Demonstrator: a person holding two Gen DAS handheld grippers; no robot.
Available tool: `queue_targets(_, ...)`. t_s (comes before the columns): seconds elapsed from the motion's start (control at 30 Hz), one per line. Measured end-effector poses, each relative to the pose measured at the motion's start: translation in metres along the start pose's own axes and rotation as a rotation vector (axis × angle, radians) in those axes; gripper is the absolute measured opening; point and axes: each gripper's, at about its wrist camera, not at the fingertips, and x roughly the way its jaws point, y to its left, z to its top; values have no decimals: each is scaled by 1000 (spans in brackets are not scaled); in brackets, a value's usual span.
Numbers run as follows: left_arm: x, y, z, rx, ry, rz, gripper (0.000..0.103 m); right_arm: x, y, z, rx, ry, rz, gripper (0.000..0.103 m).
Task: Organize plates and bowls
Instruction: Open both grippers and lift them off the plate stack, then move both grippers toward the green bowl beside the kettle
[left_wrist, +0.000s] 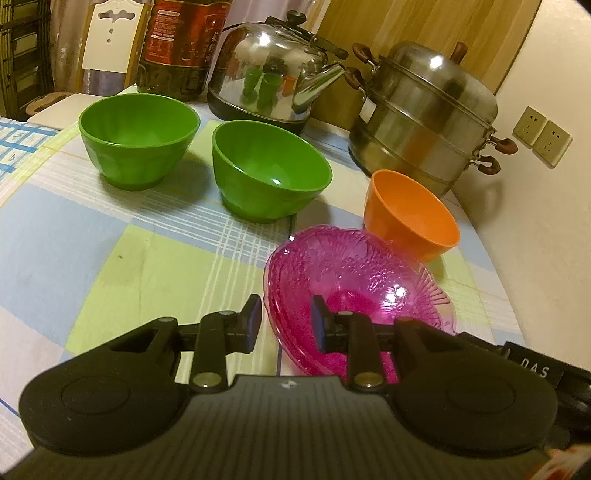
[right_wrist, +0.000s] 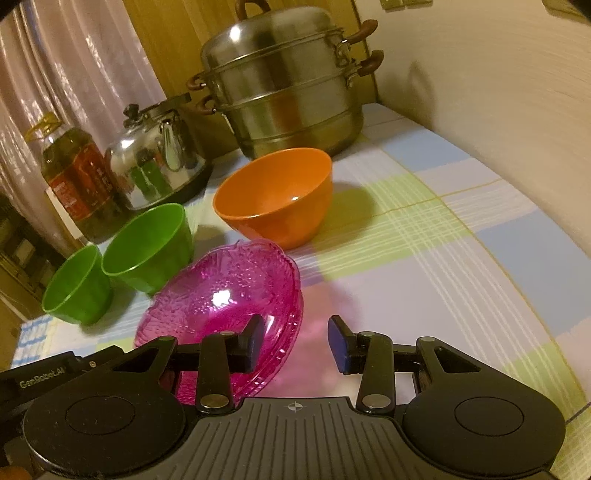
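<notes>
Fingers of both the left gripper (left_wrist: 285, 322) and right gripper (right_wrist: 296, 343) spread, straddling opposite rims of the pink dish (left_wrist: 354, 280), pads not pressing.

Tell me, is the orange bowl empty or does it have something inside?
Empty. The orange bowl stands upright on the tablecloth, and its bare inner wall and bottom show.

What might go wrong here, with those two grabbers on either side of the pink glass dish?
1. The pink dish sits with each gripper, left gripper and right gripper, straddling its rim with jaws open. If one closes or lifts first, it could tip or slip.
2. The orange bowl stands close behind the dish, so a push forward could knock it toward the steamer pot.
3. The dish looks like glass and might chip.
</notes>
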Motion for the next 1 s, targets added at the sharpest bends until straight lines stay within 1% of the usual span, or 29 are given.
queue_targets(0.03, 0, 1, 0, -2, 1, 0, 25, 1, 0, -1, 1, 6, 8, 19)
queue_targets(0.07, 1, 2, -1, -4, 4, 1, 25, 2, 0, -1, -3, 13, 13, 13)
queue_targets(0.13, 2, 2, -1, -5, 8, 1, 25, 6, 2, -2, -11, 20, 19, 7)
queue_targets(0.17, 3, 3, -1, -5, 10, 0, 25, 8, 3, -3, -13, 25, 20, 5)
queue_targets(0.3, 3, 3, -2, -5, 11, 1, 25, 14, 5, -3, -14, 36, 24, 4)
queue_targets(0.6, -3, 2, -3, -2, 6, -2, 25, 1, 4, 0, -6, 16, 16, 5)
queue_targets(0.73, -12, 1, -5, 8, 5, -1, 25, -8, 6, -3, -17, 15, 9, 7)
queue_targets(0.8, -18, 1, -7, 12, 5, 2, 25, -12, 8, -4, -18, 16, 8, 11)
queue_targets(0.87, -23, 2, -9, 15, 6, 3, 25, -18, 9, -6, -15, 14, 11, 21)
queue_targets(0.93, -29, 2, -11, 20, 6, 5, 25, -23, 10, -8, -13, 15, 14, 28)
queue_targets(1.0, -35, 3, -12, 20, 5, 7, 25, -28, 11, -9, -15, 17, 20, 32)
